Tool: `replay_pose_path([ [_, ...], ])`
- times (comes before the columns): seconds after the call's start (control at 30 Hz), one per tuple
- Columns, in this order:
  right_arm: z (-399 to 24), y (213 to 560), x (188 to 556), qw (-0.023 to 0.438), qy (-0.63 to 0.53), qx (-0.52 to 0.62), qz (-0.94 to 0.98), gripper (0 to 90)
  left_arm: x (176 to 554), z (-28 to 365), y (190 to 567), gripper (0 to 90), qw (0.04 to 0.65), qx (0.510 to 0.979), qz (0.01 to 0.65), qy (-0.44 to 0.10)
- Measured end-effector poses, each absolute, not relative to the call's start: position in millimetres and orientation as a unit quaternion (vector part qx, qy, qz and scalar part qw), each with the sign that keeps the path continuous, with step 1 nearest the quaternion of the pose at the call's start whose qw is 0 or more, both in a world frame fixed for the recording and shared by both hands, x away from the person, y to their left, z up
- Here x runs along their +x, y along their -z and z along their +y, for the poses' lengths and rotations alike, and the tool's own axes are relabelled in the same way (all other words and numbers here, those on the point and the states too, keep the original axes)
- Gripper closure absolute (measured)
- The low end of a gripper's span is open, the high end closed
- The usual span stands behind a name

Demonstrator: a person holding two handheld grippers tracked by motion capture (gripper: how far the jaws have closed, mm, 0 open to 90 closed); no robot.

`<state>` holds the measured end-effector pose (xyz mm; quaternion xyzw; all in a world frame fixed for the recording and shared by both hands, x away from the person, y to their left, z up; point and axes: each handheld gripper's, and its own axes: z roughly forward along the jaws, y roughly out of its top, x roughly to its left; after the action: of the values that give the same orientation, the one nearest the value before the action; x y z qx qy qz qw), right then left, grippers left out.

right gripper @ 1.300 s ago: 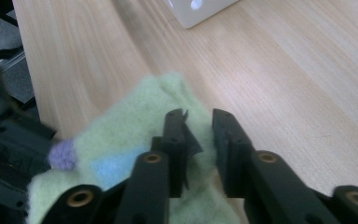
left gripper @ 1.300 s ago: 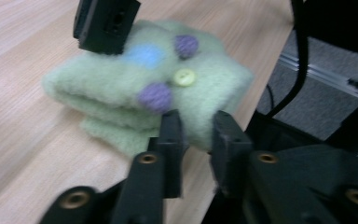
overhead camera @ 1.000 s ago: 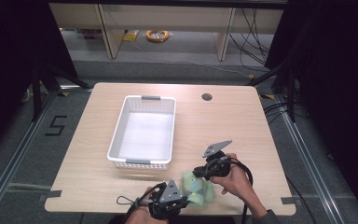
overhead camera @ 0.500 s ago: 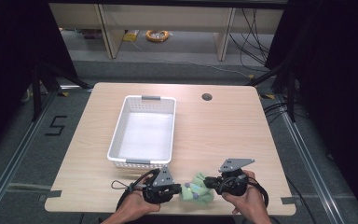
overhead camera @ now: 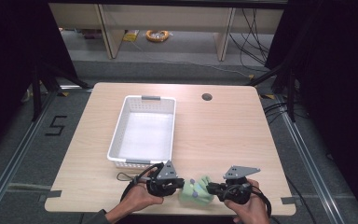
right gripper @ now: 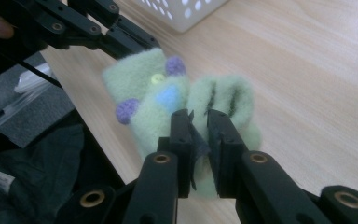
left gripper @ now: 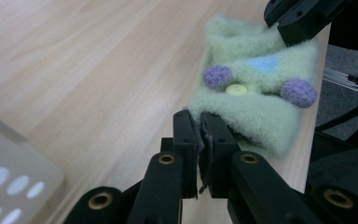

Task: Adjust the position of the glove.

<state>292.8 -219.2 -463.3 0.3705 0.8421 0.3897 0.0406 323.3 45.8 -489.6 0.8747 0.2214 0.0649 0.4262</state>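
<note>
The left gripper is pinching one edge of a pale green knitted sock, jaws clamped tight on the fabric, while the right gripper is gripping the opposite end, a fold of the wool squeezed between its pads. The sock, showing purple bobbles and a blue patch, is lying at the near edge of the wooden table, between both hands. A white perforated basket is sitting just beyond the left gripper.
</note>
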Motion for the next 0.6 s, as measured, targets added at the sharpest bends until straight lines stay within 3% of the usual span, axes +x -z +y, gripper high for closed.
replay_pose_path([
  [0.1,-217.8,468.4,288.8,0.023,-0.381,0.382,0.842,79.0,320.5,47.1,495.6,83.5,0.404,0.885,0.222,-0.066],
  [0.27,-221.3,467.8,286.8,0.023,-0.382,0.379,0.843,71.6,323.2,53.7,498.6,71.1,0.392,0.885,0.242,-0.064],
  [0.3,-222.6,464.3,284.6,0.017,-0.385,0.385,0.839,66.2,323.7,58.0,497.4,67.3,0.394,0.881,0.255,-0.062],
  [0.37,-223.7,462.6,284.2,0.013,-0.387,0.386,0.837,65.4,323.9,61.7,495.5,66.8,0.394,0.878,0.264,-0.064],
  [0.5,-235.2,448.4,289.8,0.059,-0.389,0.376,0.839,62.8,319.8,75.4,486.7,62.7,0.404,0.862,0.300,-0.061],
  [0.6,-234.1,445.6,295.7,0.057,-0.376,0.371,0.847,64.1,312.0,76.6,482.2,61.4,0.421,0.850,0.311,-0.049],
])
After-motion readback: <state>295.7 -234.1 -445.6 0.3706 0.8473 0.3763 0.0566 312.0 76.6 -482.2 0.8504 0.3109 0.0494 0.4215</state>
